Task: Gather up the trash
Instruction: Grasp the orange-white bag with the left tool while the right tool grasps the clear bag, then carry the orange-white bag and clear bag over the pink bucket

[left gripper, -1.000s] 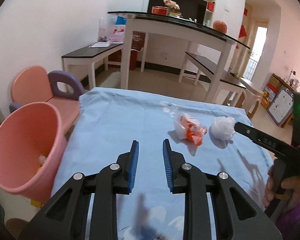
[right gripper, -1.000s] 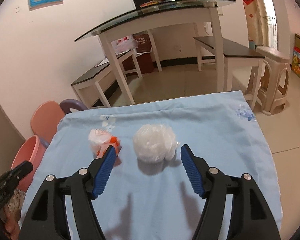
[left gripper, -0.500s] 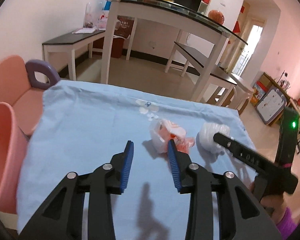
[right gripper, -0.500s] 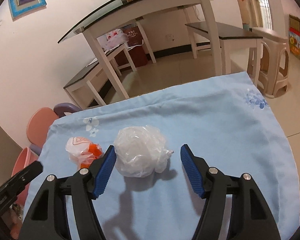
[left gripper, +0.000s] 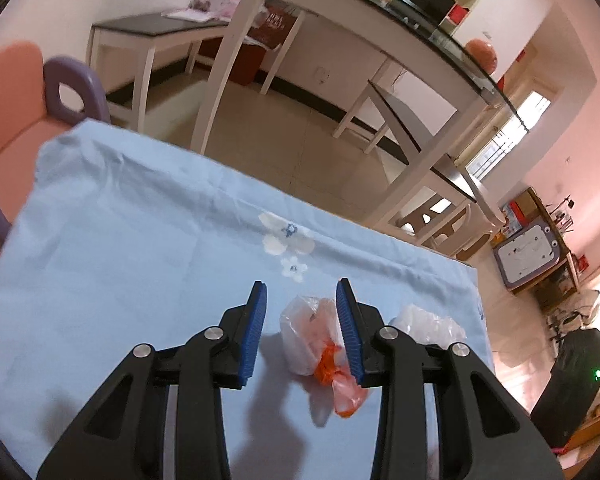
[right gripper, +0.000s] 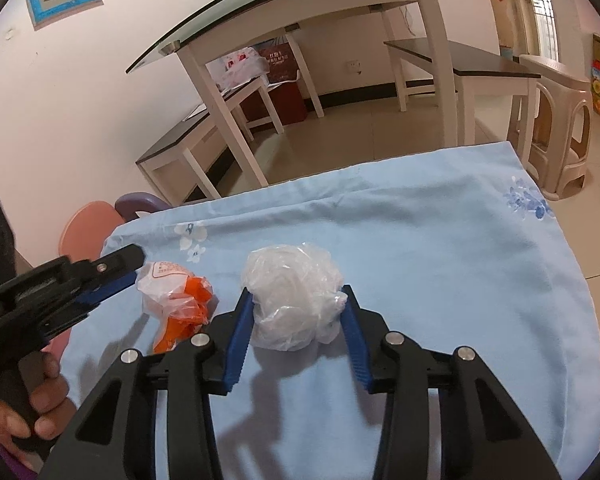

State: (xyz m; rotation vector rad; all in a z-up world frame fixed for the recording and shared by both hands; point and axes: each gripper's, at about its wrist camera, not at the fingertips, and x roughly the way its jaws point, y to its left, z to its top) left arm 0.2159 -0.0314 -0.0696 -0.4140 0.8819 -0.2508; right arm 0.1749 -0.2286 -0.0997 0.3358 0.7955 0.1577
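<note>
Neither item is collected yet: the white plastic wad [right gripper: 294,296] and the orange-and-white bag [left gripper: 320,344] both rest on the blue cloth [right gripper: 440,240], just beside each other. The right gripper [right gripper: 296,332] is closing, its pads touching the wad's sides; the left gripper [left gripper: 302,330] stands spread around the bag — its right pad touching the bag, its left pad apart from it. No bin is in view, and a firm pinch on the wad cannot be confirmed.

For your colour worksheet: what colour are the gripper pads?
Blue pads, clearest in the right wrist view.

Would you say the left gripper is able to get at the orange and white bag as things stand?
Probably yes. The left gripper already straddles the orange and white bag on the blue cloth, jaws open. The clear bag lies apart, between the right gripper's closing jaws.
</note>
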